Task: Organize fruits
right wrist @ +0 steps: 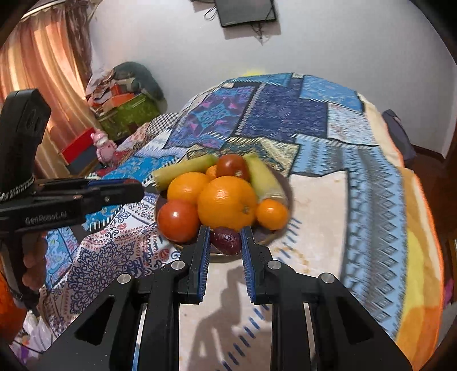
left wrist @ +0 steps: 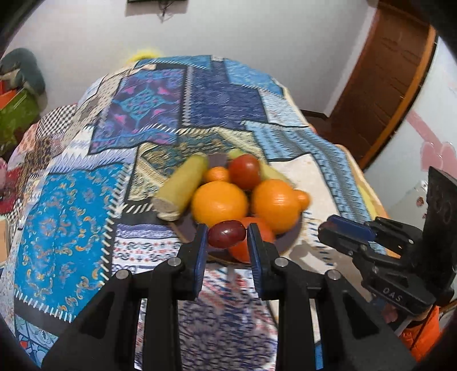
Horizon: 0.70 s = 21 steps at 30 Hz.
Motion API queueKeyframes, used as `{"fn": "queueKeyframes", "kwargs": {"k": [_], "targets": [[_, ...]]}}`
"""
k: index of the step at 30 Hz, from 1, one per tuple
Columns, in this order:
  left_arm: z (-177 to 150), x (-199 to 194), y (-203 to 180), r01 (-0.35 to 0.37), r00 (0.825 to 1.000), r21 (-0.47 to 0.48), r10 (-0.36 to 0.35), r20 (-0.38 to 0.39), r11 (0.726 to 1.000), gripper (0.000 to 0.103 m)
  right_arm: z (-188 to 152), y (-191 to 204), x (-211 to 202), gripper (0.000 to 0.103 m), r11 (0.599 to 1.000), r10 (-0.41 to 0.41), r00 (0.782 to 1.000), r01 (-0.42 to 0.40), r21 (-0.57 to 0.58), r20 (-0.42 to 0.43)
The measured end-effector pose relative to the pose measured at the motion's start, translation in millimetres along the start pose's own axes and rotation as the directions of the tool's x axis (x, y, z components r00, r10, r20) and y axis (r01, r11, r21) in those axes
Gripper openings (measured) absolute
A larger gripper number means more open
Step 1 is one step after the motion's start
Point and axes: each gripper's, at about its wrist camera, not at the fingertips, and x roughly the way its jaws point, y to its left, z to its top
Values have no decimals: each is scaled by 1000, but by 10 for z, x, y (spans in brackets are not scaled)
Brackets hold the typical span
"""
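Both sets of jaws are spread wide with nothing in them. Through the left gripper [left wrist: 226,229] and the right gripper [right wrist: 225,230] we see the same small dark red oval fruit [right wrist: 225,240] framed in the gap. It isn't held by either one. It lies at the near edge of the round dark plate [right wrist: 265,239], and each side view shows the other gripper's tip off to the side of the plate.

The rest of the fruit is heaped on that plate. There's a big glossy orange [right wrist: 227,202] right behind the dark fruit, with a second orange [right wrist: 187,187] touching it on the left. A shiny red tomato-like fruit [right wrist: 178,219] sits at the left rim, and another red one [right wrist: 231,167] is at the back. A small mandarin [right wrist: 271,214] sits at the right. Two long pale yellow-green pieces [right wrist: 262,177] lean out over the back rim, though we can't tell what they are.

The plate stands on a blue patchwork-print cloth [left wrist: 71,214], next to its plain cream patch [right wrist: 314,199].

Around that we've got:
- a white wall [left wrist: 257,34]
- a black flat screen [right wrist: 245,11] high up
- an orange curtain [right wrist: 37,71]
- green boxes [right wrist: 131,111]
- a pink toy figure [right wrist: 104,145]
- a brown wooden door [left wrist: 380,85]
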Motion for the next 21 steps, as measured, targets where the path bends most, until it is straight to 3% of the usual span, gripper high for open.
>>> {"fn": "queueKeyframes", "kwargs": {"k": [7,18,21], "targets": [[-55,277,174,-2,998,-19,1,-55,1000,27,-56,64,293,20,1000,17,998,-18,-4,-68],[-97,456,225,-2,996,-13,1,-84,1000,29,-67,40,415,20,999,28,995,-27,18,-100],[-109,472,242,0,996,-21,-2,-90,1000,34,-69,47,416,27,999,34,994,-32,22,-101]]}}
